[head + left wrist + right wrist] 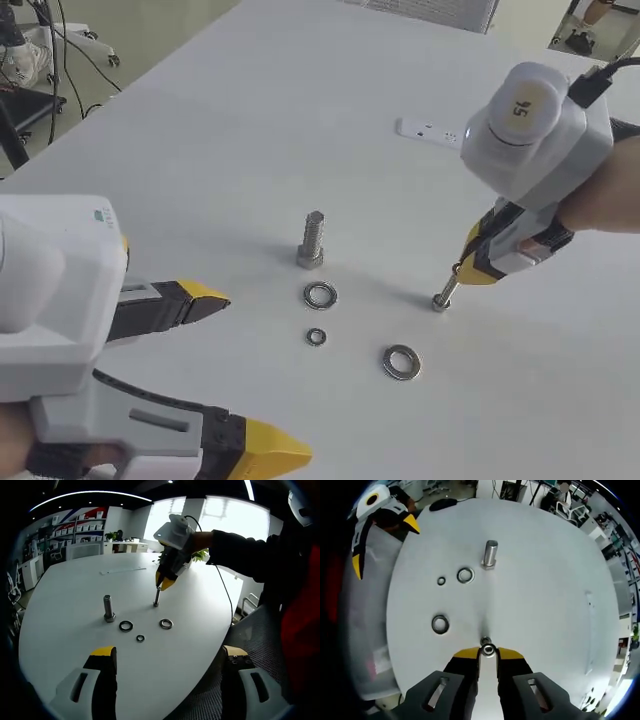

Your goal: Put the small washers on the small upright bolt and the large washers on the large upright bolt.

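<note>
Right claw clenched on top of the small bolt, right of centre, probably steadying it upright. Washer between the tips: cannot tell. Left claw released, near side. Large bolt stands left. Near washer, middle washer and small washer lie loose, within reach.

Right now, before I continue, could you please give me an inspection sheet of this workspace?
Surface: white table.
Job's things: large bolt upright; small bolt standing, tilted; far large washer, near large washer and small washer flat on the table.
Clutter: white strip at the far side.
Grippers: left hand-held gripper open, touching nothing; right hand-held gripper shut on the small bolt's top.
Cables: cable from the right hand-held gripper; floor cables beyond the table.
Surroundings: shelves and windows.
</note>
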A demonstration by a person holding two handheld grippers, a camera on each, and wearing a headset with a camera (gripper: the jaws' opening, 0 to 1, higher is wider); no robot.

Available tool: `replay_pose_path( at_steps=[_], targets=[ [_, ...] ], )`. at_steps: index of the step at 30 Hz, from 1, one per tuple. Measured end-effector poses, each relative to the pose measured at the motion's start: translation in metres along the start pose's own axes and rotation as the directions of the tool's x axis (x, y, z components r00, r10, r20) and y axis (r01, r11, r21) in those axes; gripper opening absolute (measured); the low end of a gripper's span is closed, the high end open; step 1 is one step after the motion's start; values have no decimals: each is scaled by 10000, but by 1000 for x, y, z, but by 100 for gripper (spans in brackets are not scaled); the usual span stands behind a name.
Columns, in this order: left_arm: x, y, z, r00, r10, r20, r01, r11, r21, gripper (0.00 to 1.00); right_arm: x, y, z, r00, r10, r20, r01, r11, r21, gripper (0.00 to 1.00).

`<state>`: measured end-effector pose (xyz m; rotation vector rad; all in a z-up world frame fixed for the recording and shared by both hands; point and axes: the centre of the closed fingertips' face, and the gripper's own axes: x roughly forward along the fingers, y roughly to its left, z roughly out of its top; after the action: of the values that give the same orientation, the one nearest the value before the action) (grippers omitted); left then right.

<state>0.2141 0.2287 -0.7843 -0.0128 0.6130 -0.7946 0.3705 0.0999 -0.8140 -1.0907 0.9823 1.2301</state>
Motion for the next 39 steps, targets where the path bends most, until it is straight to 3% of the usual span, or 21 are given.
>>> replay_pose_path(
  at_steps=[39],
  targets=[
    [1,2,-1,9999,57,-135,-58,10000,-74,86,38,1,-7,9990,450,-43,-449,9985,306,14]
  ],
)
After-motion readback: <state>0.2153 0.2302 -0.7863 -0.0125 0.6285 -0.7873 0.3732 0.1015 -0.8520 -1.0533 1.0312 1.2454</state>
